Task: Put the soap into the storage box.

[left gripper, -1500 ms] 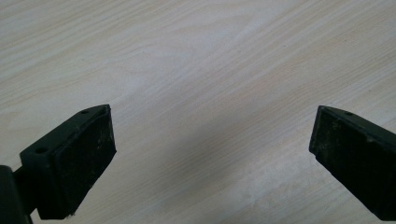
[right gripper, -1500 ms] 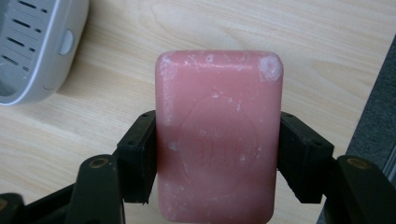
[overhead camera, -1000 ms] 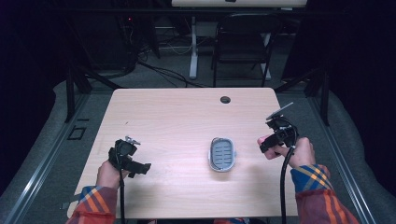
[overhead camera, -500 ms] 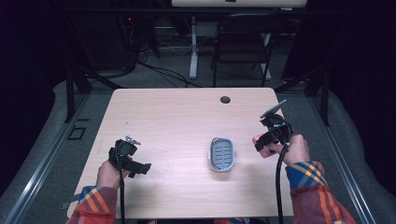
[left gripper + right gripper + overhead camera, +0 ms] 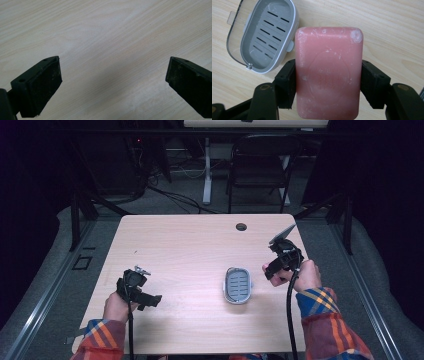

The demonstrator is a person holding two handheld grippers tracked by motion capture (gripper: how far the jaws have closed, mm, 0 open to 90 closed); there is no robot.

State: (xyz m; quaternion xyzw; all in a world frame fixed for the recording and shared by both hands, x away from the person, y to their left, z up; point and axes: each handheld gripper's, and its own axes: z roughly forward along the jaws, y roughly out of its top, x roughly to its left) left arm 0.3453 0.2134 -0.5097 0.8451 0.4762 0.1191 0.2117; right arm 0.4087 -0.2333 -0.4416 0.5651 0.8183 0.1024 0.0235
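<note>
- Soap bar (image 5: pixel 329 72) — pink, dusted with white flecks — sits clamped between the jaws of the right gripper (image 5: pixel 329 85), one pad pressed on each long side.
- Right gripper (image 5: pixel 281 260) hangs above the right part of the bench (image 5: pixel 185 250), just right of the soap dish (image 5: pixel 237 285).
- Soap dish (image 5: pixel 268 35) is grey with a slotted floor; it lies open and empty on the bench, its clear lid (image 5: pixel 234 32) swung out to one side.
- Left gripper (image 5: pixel 137 290) rests low over the near left part of the bench, well apart from the dish.
- Left gripper's jaws stand wide apart — bare wood (image 5: pixel 110 50) between them.
</note>
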